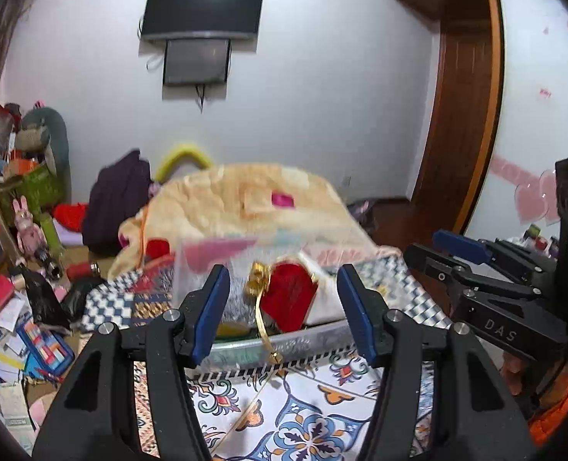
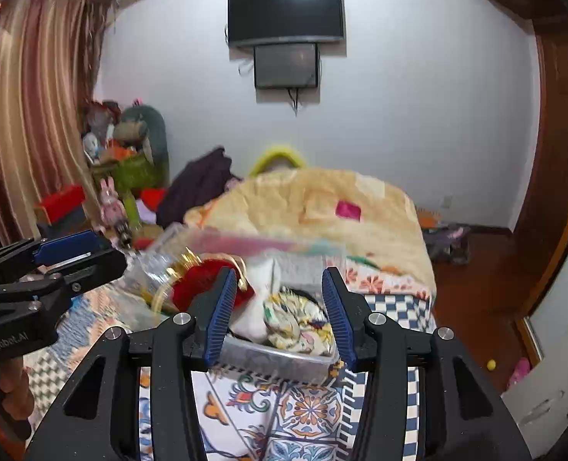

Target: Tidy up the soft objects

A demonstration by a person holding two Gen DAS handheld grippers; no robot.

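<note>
Patterned bedding covers the bed (image 2: 284,415), where a clear plastic bin (image 2: 284,357) sits in front of a cream blanket (image 2: 322,207). From the right wrist, the bin holds a floral cloth bundle (image 2: 299,322), a white soft item (image 2: 257,307) and a red plush heart (image 2: 199,284). From the left wrist, only the heart (image 1: 288,296) and its gold ribbon (image 1: 263,326) show clearly. Both the left hand-held gripper (image 1: 284,307) and right hand-held gripper (image 2: 276,307) are spread wide, gripping nothing, just before the bin.

bed (image 2: 303,415) | patterned sheet | on it: clear bin (image 2: 284,357), cream blanket (image 2: 303,207)
</note>
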